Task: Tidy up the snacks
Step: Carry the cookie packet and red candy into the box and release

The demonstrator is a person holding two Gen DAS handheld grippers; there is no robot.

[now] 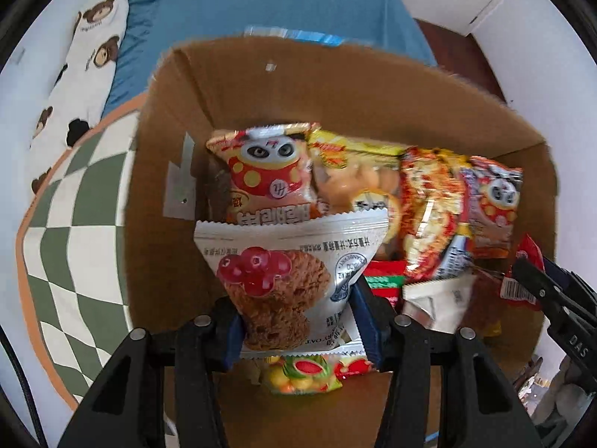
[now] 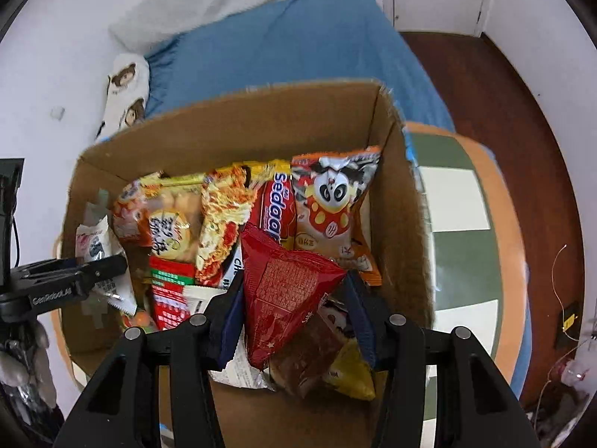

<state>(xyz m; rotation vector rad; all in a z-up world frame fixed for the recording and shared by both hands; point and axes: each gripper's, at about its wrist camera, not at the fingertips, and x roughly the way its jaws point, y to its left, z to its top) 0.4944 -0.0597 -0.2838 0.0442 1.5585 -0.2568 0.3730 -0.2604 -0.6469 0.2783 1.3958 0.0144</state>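
Observation:
A cardboard box [image 1: 261, 86] holds several snack packets; it also shows in the right wrist view [image 2: 261, 115]. My left gripper [image 1: 298, 321] is shut on a white cranberry oat cookie packet [image 1: 283, 276], held over the box's left side. My right gripper [image 2: 294, 317] is shut on a red snack packet [image 2: 287, 287], held over the box's right side. In the box stand a panda packet [image 1: 265, 171], a yellow biscuit bag [image 1: 350, 179] and red noodle packs [image 1: 429, 216]. The right gripper's fingers [image 1: 537, 287] show at the right edge of the left wrist view.
The box stands on a green-and-white checkered mat [image 1: 74, 216] with an orange border. Behind it lie a blue bed sheet [image 1: 283, 3] and a bear-print pillow [image 1: 86, 63]. Brown wooden floor [image 2: 503, 119] is at the right. A fruit candy bag [image 1: 302, 373] lies in the box's near side.

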